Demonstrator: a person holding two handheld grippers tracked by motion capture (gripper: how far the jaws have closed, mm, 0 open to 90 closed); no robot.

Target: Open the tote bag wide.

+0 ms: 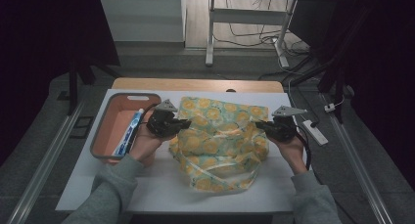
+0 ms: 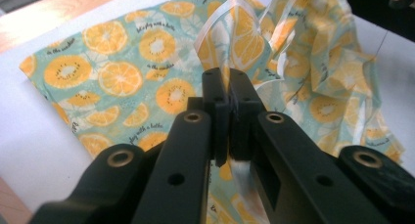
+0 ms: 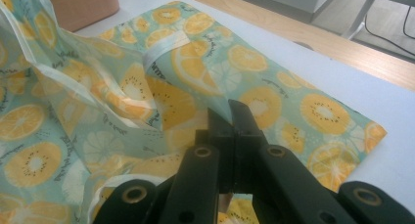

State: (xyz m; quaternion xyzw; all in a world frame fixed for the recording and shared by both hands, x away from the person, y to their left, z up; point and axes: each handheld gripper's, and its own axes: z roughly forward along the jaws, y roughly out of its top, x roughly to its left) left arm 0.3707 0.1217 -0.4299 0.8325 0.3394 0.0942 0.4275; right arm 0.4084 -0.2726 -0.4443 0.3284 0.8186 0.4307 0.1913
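Observation:
A teal plastic bag printed with orange slices lies crumpled on the white table. My left gripper is shut on the bag's left edge, and in the left gripper view the bag is pinched between the black jaws of the left gripper, a flap standing up above them. My right gripper is shut on the bag's right edge. In the right gripper view the film of the bag runs into the closed jaws of the right gripper. The bag's middle is lifted and wrinkled between the two.
A pink-orange bin with a grey rim stands at the table's left, holding a toothpaste tube. A white power strip lies off the right edge. A wooden strip borders the far side of the table.

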